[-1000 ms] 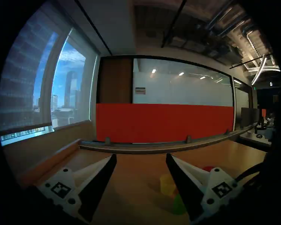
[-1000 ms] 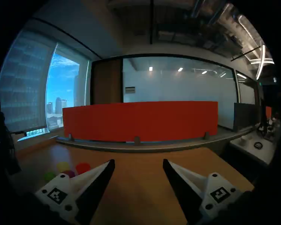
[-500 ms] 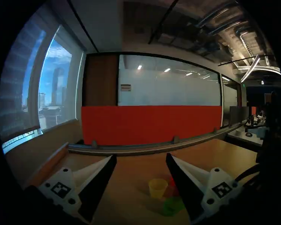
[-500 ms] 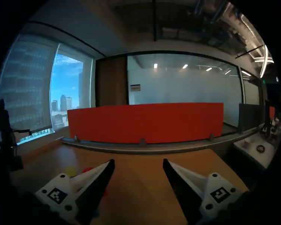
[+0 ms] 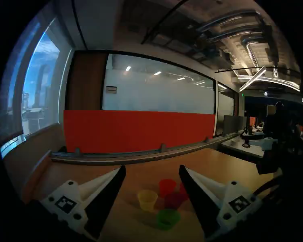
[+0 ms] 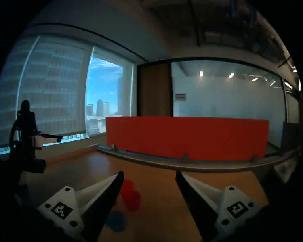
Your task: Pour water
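Observation:
Several small plastic cups stand clustered on the wooden desk (image 5: 232, 165). In the left gripper view, a yellow cup (image 5: 147, 199), a red cup (image 5: 167, 186), a dark magenta cup (image 5: 173, 200) and a green cup (image 5: 167, 218) sit low between my fingers. My left gripper (image 5: 151, 169) is open above them with nothing between its fingers. The right gripper view has two red cups (image 6: 129, 193) and a blue cup (image 6: 116, 221) beside the left finger. My right gripper (image 6: 149, 174) is open and holds nothing. The dark shape at far left is the other gripper (image 6: 25, 139).
An orange divider panel (image 5: 135, 131) with a grey rail (image 5: 143, 155) runs along the desk's far edge. Large windows (image 6: 54, 105) line the left wall. A dark figure (image 5: 283, 133) and another desk (image 5: 248, 145) lie off to the right.
The left gripper view has swung right, bringing the cups into the middle between its fingers. The right gripper view has swung left, so the cups now sit nearer its centre. Both grippers stay open.

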